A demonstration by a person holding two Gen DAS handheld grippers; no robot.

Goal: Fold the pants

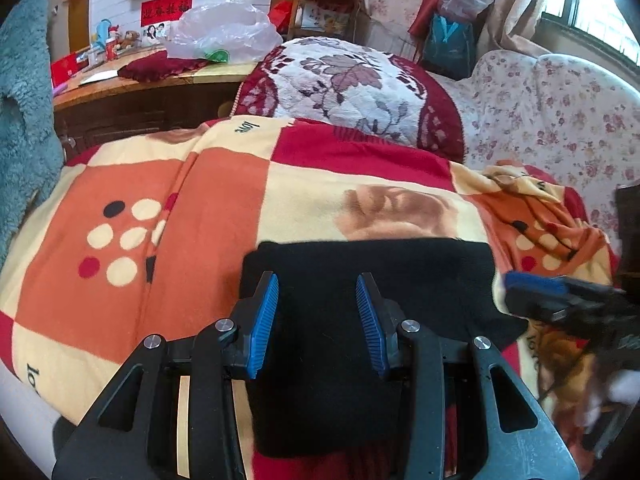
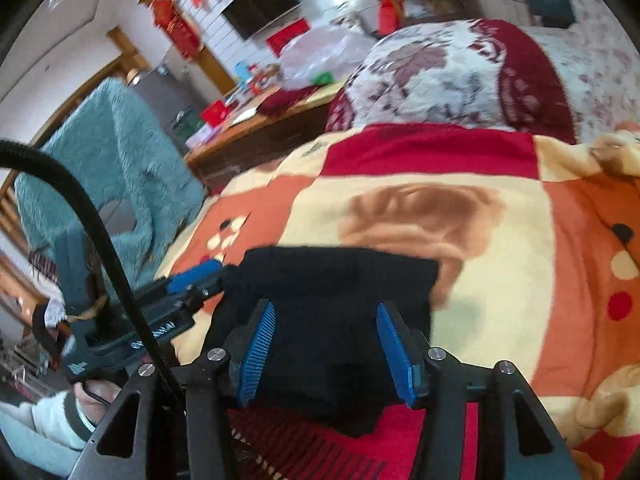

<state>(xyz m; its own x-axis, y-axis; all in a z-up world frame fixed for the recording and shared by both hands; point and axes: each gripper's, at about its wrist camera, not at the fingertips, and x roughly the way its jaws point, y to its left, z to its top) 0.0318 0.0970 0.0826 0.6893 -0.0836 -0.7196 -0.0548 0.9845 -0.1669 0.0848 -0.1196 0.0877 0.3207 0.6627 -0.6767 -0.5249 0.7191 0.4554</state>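
Note:
The black pants (image 1: 360, 264) lie folded into a compact rectangle on a checked orange, cream and red blanket (image 1: 224, 200). My left gripper (image 1: 317, 280) hovers over the near left part of the pants, its blue pads (image 1: 262, 320) apart and nothing pinched. The right gripper (image 1: 532, 284) shows blurred at the right edge. In the right wrist view the pants (image 2: 340, 276) lie under my right gripper (image 2: 326, 308), which stands open above the cloth. The left gripper (image 2: 194, 274) is at the pants' left edge.
A white and maroon floral cushion (image 1: 340, 76) lies behind the blanket. A teal fluffy cloth (image 1: 20, 100) hangs at the left. A wooden table (image 1: 152, 84) holds a plastic bag (image 1: 224, 32). A floral sofa (image 1: 560, 112) is on the right. A black cable (image 2: 80, 216) arcs past a sleeved hand (image 2: 60, 412).

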